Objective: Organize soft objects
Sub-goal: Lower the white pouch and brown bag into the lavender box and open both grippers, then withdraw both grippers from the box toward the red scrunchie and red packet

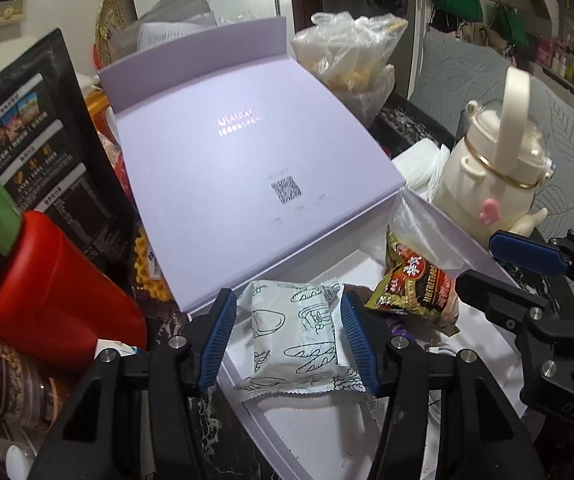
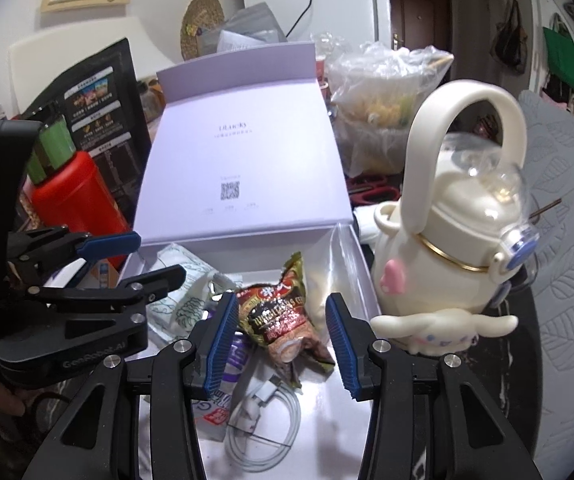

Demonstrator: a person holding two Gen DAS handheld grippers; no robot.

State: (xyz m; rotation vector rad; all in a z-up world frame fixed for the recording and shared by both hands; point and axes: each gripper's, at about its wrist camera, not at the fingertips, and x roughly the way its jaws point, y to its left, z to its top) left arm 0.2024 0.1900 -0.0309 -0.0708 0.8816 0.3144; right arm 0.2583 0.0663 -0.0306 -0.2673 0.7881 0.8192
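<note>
My left gripper is spreading wide around the white snack packet in the purple box, maybe just touching it. My right gripper is gaping around the brown packet beside it.

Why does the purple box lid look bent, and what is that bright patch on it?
Left wrist view: the fisheye lens bows the lid, and glare washes out its printed logo. Right wrist view: the lid looks straighter near the centre, lit evenly, logo readable; the dark corners are the lens edge.
</note>
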